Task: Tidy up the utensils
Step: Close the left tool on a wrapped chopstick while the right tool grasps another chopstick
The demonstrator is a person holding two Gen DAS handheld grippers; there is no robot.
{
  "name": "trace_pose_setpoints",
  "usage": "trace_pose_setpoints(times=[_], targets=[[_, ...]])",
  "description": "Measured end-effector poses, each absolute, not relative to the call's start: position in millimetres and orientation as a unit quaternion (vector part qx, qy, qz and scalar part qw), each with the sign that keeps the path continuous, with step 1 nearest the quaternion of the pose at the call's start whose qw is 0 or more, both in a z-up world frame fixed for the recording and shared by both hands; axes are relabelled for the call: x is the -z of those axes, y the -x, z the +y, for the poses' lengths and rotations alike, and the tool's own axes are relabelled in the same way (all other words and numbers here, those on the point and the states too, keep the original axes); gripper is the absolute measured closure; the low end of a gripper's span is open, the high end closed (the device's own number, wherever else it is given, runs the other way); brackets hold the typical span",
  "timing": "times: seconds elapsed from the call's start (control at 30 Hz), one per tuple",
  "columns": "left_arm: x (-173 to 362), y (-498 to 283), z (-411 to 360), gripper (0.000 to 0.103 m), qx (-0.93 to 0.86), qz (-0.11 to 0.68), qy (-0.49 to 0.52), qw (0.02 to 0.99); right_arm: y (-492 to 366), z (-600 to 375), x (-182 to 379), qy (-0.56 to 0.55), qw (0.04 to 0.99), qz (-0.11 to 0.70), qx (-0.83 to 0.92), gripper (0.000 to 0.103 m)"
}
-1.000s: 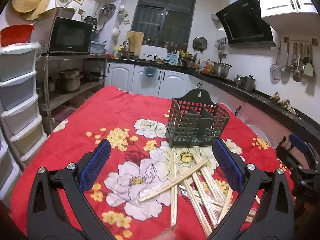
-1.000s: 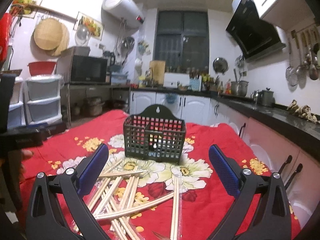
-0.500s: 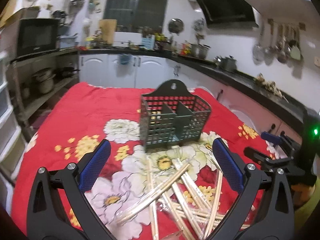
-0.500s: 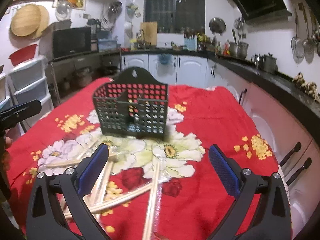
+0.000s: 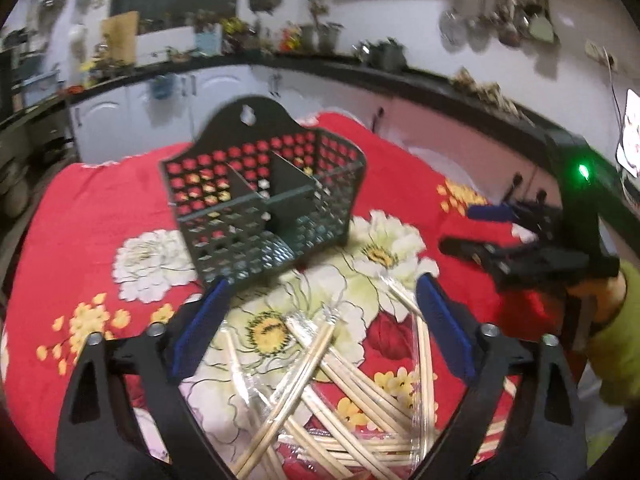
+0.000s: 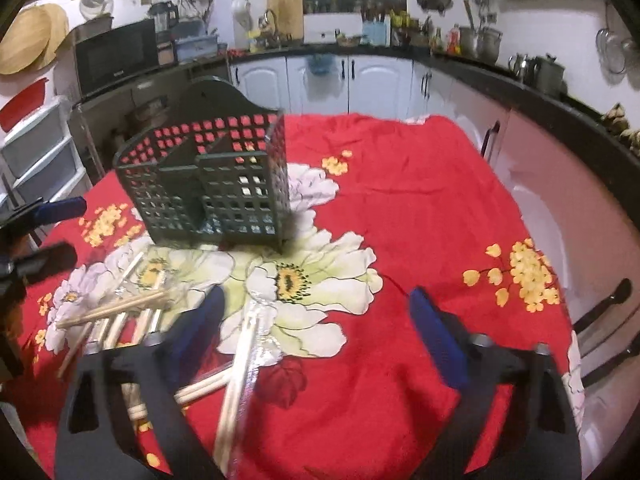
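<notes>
A dark green perforated utensil caddy (image 5: 264, 208) with inner dividers stands upright on the red floral tablecloth; it also shows in the right wrist view (image 6: 208, 188). A loose pile of wooden chopsticks in clear wrappers (image 5: 332, 396) lies in front of it, directly under my left gripper (image 5: 320, 328), which is open and empty. My right gripper (image 6: 316, 332) is open and empty, hovering over one wrapped chopstick pair (image 6: 240, 376); more chopsticks (image 6: 120, 312) lie to its left. The right gripper shows at the right in the left wrist view (image 5: 520, 240).
The table with the red cloth (image 6: 420, 208) is edged by white cabinets (image 6: 360, 80) and a dark counter (image 6: 560, 112) at the back and right. Plastic drawers (image 6: 36, 148) and a microwave (image 6: 116, 56) stand at the left.
Both grippers have moved forward and lower toward the caddy and the chopsticks. The left view has swung to the right. Both stay open and empty.
</notes>
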State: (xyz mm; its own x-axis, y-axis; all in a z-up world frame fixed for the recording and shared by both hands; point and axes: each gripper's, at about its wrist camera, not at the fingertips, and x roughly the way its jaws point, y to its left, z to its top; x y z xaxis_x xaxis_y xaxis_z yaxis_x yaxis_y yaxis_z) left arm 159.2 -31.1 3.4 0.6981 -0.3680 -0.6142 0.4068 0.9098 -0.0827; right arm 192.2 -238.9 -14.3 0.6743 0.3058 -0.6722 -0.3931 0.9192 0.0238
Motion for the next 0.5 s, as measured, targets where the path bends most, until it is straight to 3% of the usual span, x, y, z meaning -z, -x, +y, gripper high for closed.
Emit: trace_pose_setpoints(times=[0.23,0.3,0.5], targets=[[28.6,-182.9,-52.8,0.057,0.269,0.398,-0.054,0.875,-209.5,-216.9,33.3,0.082,0.877,0.398,-0.255,0.043],[38.2,-188.5,-56.1,0.073,0.278,0.416,-0.059,0.863,-215.6,-211.8,40.1,0.084,0.868,0.411,-0.266,0.048],[51.6,-205.7,-61.8,0.077,0.279,0.442,-0.072,0.849,-229.6,-200.9,52.4,0.088,0.846,0.437,-0.292,0.063]])
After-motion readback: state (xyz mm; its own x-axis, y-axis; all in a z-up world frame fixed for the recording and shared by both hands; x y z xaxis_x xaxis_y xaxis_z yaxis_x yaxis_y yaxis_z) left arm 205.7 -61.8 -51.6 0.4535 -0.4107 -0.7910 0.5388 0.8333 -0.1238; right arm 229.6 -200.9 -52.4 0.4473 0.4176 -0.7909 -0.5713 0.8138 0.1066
